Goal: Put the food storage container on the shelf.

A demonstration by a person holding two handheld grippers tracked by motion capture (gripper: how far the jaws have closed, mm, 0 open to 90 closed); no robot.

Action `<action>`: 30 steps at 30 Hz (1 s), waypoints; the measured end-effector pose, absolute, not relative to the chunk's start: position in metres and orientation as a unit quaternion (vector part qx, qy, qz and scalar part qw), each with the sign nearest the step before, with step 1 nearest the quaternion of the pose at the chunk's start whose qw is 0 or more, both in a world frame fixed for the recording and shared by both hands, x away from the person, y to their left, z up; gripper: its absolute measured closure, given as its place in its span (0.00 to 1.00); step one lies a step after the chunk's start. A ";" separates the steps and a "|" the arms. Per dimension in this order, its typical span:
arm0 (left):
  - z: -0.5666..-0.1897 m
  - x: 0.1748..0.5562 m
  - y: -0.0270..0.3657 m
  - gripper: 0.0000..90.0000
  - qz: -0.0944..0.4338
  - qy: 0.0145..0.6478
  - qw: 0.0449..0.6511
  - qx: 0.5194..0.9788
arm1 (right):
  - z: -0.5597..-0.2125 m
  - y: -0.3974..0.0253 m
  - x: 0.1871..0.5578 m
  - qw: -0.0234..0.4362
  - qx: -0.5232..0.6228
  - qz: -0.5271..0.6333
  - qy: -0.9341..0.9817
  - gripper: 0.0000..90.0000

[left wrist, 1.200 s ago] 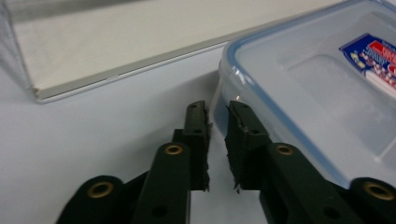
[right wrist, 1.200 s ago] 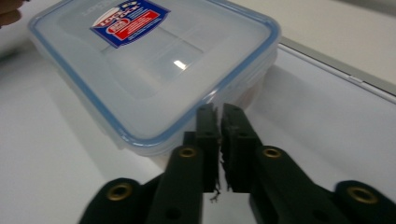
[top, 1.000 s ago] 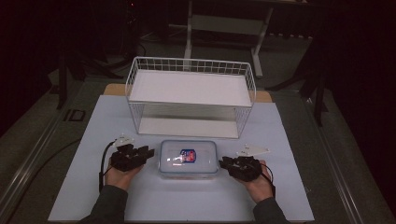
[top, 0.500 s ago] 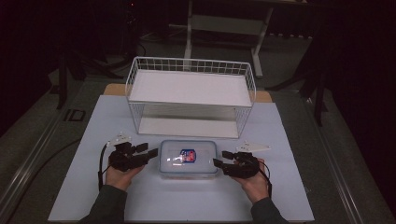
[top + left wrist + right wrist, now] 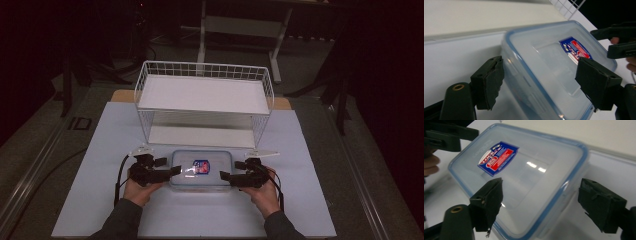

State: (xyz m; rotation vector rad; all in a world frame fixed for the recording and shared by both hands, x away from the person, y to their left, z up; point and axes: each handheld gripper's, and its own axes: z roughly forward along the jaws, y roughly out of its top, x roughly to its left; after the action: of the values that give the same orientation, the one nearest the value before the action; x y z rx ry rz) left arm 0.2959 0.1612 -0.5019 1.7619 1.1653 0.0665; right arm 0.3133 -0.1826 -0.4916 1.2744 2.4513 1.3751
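container (image 5: 201, 169) lower centre, flanked for a two-sided lift | left gripper (image 5: 537, 83) spread across its end | right gripper (image 5: 541, 205) likewise spread (nothing pinched)

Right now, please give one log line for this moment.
left gripper: open, at container left end | right gripper: open, at right end | container: lidded, on table, before wire rack

Blue-red label (image 5: 498, 158) on clear container lid (image 5: 529, 175): print too small, blurred, nothing legible.
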 end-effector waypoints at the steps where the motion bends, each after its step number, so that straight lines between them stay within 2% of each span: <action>1: -0.504 0.297 0.159 0.23 0.022 0.481 0.490 0.727 | -0.493 -0.182 0.314 0.021 0.415 0.443 0.794 0.18; 8: -0.512 0.302 0.154 0.18 -0.003 0.492 0.478 0.728 | -0.501 -0.181 0.321 -0.025 0.430 0.445 0.785 0.13; 11: -0.517 0.306 0.158 0.18 -0.041 0.502 0.485 0.715 | -0.505 -0.179 0.323 -0.041 0.437 0.443 0.782 0.12; 15: -0.522 0.310 0.160 0.19 -0.085 0.507 0.491 0.704 | -0.510 -0.186 0.328 -0.076 0.457 0.454 0.761 0.18; 18: -0.523 0.311 0.161 0.20 -0.092 0.509 0.489 0.702 | -0.513 -0.187 0.329 -0.095 0.462 0.459 0.753 0.18; 25: -0.521 0.309 0.172 0.34 -0.121 0.518 0.495 0.687 | -0.511 -0.195 0.329 -0.117 0.475 0.464 0.739 0.30; 30: -0.515 0.300 0.178 0.45 -0.127 0.516 0.501 0.683 | -0.506 -0.201 0.322 -0.110 0.462 0.473 0.742 0.41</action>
State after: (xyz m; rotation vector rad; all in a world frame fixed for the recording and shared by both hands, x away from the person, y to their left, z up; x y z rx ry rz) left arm 0.2997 0.1781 -0.5150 1.6518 1.2478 -0.3064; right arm 0.3224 -0.2011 -0.5057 1.5620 2.5110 1.5994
